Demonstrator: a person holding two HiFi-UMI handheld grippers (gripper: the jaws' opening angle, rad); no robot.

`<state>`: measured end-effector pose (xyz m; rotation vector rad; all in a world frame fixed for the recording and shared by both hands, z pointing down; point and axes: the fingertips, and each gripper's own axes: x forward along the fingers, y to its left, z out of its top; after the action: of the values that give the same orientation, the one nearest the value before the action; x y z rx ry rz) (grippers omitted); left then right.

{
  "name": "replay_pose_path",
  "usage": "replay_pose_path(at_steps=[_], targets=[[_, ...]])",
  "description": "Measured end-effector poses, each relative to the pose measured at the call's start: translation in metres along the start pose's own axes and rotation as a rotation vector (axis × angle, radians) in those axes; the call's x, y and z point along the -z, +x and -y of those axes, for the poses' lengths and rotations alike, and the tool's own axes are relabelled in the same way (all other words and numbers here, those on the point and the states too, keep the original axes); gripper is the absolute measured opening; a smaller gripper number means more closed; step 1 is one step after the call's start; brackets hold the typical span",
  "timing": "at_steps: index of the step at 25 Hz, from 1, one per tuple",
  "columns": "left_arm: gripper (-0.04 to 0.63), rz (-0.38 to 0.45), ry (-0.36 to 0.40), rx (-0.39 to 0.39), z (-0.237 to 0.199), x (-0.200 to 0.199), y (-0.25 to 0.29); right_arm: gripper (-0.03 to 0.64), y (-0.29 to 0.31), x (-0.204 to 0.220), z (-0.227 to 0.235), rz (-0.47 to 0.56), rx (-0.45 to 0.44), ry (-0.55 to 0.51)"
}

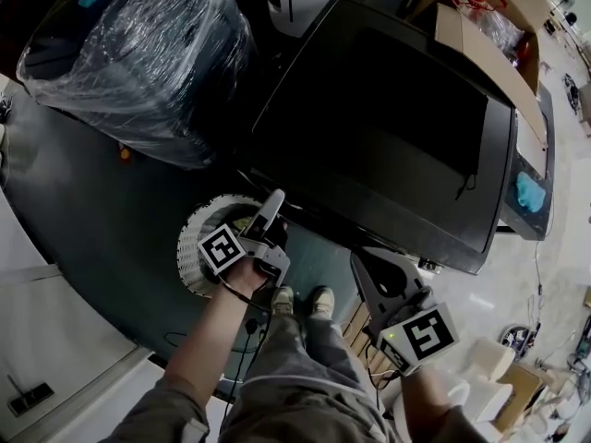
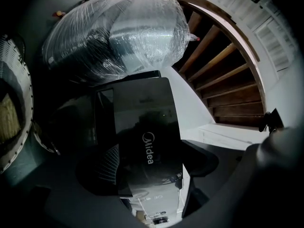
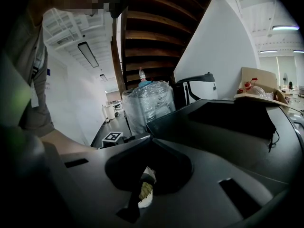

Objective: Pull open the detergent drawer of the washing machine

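Near the front of the washing machine (image 1: 388, 127), the left gripper (image 1: 272, 203) holds its 2 jaws apart and empty, and the right gripper (image 1: 360, 264) has them together, empty.

Figure: We see a large bundle wrapped in clear film (image 1: 138, 53) standing on the dark floor (image 1: 83, 201). A round white ribbed object (image 1: 189, 247) lies near it. An open cardboard box (image 1: 489, 12) sits at upper right. A wooden staircase (image 2: 223, 80) rises beyond the bundle.
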<state>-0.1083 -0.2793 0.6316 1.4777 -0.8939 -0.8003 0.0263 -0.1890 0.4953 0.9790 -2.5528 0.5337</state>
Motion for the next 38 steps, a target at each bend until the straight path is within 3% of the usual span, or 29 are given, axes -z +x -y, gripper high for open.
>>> replay_pose_path(at_steps=[17, 38], targets=[[0.425, 0.018, -0.005, -0.017, 0.002, 0.013, -0.074, 0.031, -0.015, 0.007, -0.033, -0.016, -0.013, 0.005], [0.423, 0.046, -0.015, -0.032, -0.001, 0.022, -0.125, 0.031, -0.031, 0.013, -0.062, -0.03, -0.021, -0.004]])
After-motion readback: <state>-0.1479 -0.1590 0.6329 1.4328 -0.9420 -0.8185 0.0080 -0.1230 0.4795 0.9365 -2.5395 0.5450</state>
